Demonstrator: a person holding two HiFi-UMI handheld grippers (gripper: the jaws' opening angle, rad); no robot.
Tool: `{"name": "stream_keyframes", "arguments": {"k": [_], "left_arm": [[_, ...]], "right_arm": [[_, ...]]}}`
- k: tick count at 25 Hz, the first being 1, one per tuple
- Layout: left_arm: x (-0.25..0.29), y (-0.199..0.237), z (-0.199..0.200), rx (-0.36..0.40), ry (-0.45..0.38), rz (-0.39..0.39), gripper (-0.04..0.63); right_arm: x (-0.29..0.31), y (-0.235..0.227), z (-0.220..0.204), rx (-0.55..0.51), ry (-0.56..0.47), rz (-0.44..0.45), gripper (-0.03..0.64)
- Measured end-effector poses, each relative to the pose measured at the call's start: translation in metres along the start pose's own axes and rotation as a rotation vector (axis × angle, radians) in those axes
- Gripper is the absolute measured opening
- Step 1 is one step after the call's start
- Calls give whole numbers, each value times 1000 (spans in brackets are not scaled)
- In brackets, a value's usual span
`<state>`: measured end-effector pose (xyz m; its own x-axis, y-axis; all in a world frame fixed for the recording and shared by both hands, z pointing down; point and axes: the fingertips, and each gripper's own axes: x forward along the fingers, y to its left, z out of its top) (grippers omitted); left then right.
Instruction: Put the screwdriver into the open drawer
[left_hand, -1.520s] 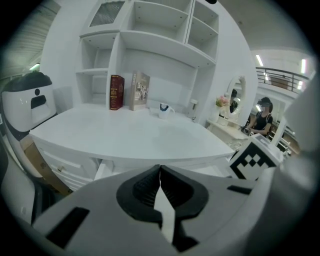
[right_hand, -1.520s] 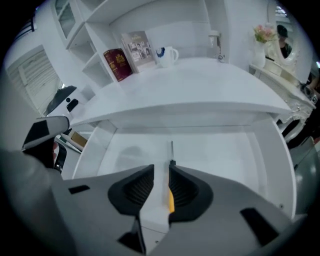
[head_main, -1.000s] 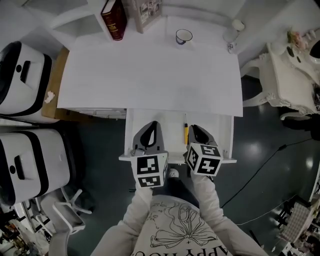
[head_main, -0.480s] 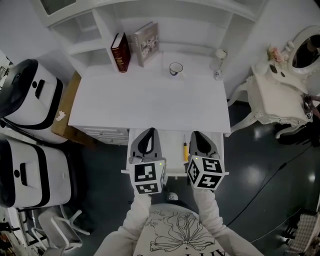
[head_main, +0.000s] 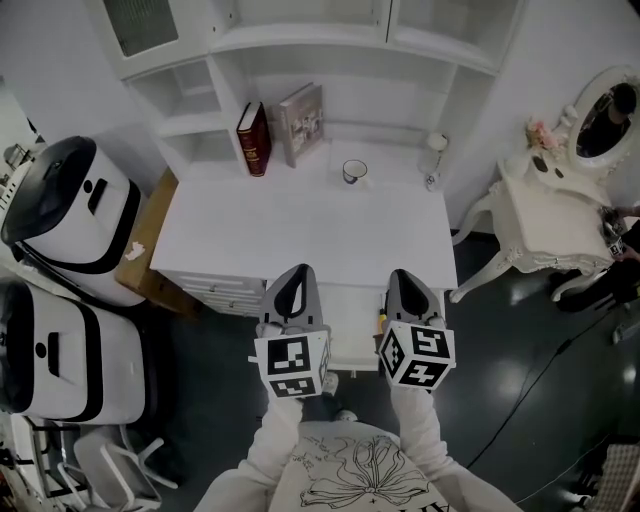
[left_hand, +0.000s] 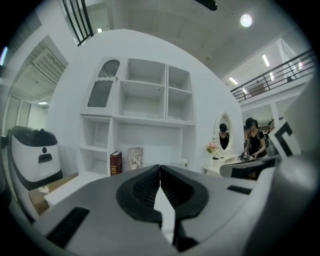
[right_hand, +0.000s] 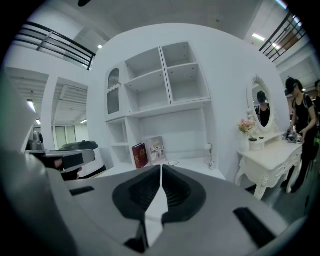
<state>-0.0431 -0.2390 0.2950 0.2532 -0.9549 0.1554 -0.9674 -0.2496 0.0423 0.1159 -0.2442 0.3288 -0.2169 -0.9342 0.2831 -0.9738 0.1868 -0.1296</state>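
The open white drawer (head_main: 345, 322) sticks out from under the desk top (head_main: 300, 235), and between my hands the yellow screwdriver (head_main: 381, 318) lies in its right part, mostly hidden by the right gripper. My left gripper (head_main: 292, 276) (left_hand: 160, 168) hangs above the drawer's left side, shut, its tips touching and nothing held. My right gripper (head_main: 406, 279) (right_hand: 161, 168) is over the drawer's right side; its jaws are closing and meet at the tips with nothing between them. Both point nearly level toward the shelves.
On the desk's far edge stand a red book (head_main: 252, 138), a picture frame (head_main: 303, 122) and a cup (head_main: 353, 171). Two large white machines (head_main: 70, 205) stand at the left. A white dressing table (head_main: 545, 215) with a mirror is at the right.
Both grippers have risen from down at the drawer to above it, and the view has pulled back with them. The screwdriver stays in the drawer.
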Motion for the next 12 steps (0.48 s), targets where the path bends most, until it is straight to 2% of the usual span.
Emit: {"name": "stream_keyframes", "arguments": {"k": [12], "left_arm": [[-6, 3, 16, 6, -33, 10, 6]], "right_arm": [[-7, 4, 26, -21, -57, 4, 9]]}}
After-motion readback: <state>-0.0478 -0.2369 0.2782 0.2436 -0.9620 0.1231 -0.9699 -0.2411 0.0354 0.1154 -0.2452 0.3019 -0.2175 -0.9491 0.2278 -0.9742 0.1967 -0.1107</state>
